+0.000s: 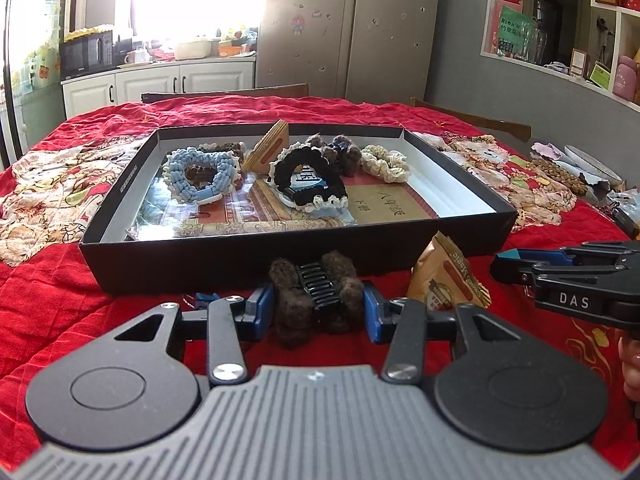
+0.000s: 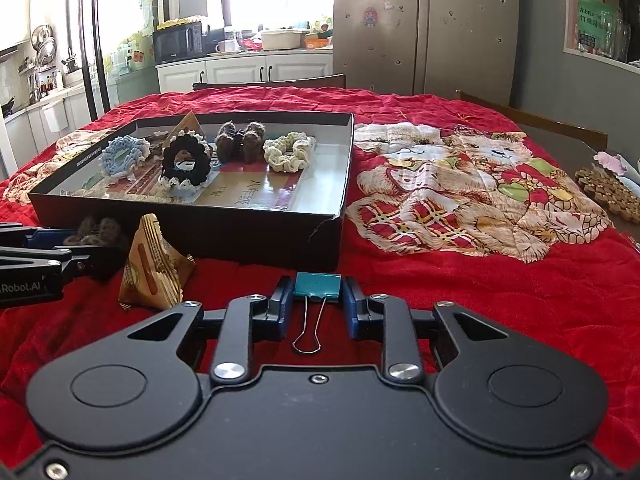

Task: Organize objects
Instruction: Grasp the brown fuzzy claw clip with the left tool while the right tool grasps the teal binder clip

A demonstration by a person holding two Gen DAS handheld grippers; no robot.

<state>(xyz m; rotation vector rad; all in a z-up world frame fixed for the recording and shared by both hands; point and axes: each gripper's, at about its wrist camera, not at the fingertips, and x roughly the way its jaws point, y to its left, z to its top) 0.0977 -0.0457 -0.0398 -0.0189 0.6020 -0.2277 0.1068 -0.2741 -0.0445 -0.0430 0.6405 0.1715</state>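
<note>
My left gripper (image 1: 318,308) is shut on a brown furry hair claw (image 1: 316,292) that rests on the red quilt just before the black box (image 1: 200,264). In the right wrist view my right gripper (image 2: 317,300) is shut on a teal binder clip (image 2: 318,285), whose wire handle points back toward the camera. A tan triangular snack packet (image 1: 444,280) stands between the two grippers. Inside the box lie a blue scrunchie (image 1: 200,176), a black scrunchie (image 1: 308,176), a cream scrunchie (image 1: 384,162), another brown claw (image 1: 340,152) and a second packet (image 1: 268,146).
A red quilt with a bear print (image 2: 460,184) covers the table. A woven brown mat (image 2: 612,192) and crumpled paper lie at the far right edge. Wooden chair backs (image 2: 532,118) stand behind the table. A person's hand (image 1: 630,360) shows at the right.
</note>
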